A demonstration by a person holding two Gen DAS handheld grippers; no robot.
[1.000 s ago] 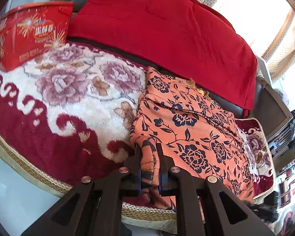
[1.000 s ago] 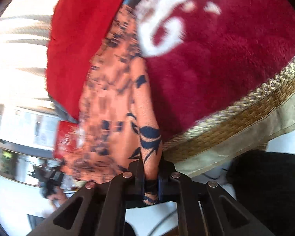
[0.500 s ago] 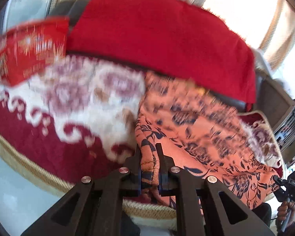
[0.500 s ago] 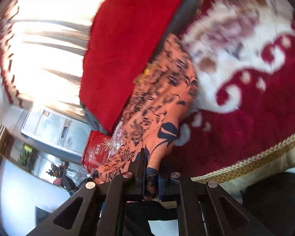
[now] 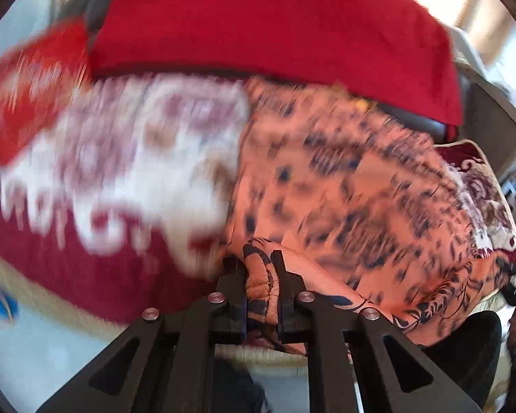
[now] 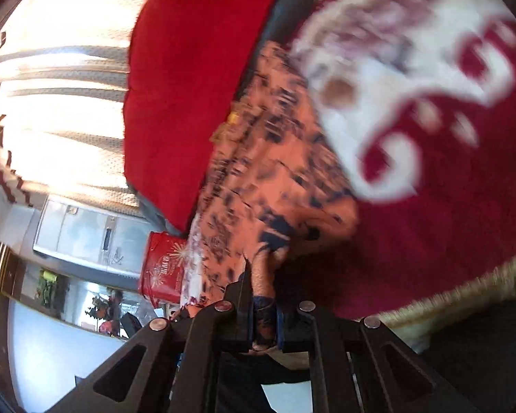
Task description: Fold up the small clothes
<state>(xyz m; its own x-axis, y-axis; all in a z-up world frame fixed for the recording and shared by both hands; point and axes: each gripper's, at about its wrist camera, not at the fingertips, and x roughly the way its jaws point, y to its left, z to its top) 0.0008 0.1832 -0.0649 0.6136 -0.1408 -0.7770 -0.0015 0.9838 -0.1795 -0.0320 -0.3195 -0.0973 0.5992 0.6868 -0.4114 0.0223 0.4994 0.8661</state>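
With left gripper (image 5: pixel 259 273) and right gripper (image 6: pixel 261 285) each clamped on bunched orange floral garment (image 5: pixel 344 186) at lower centre, best lifted evenly, taut, clear of plush mat (image 5: pixel 96 265).

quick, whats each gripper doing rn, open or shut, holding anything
Left gripper: shut on the orange floral garment.
Right gripper: shut on another part of the same garment.
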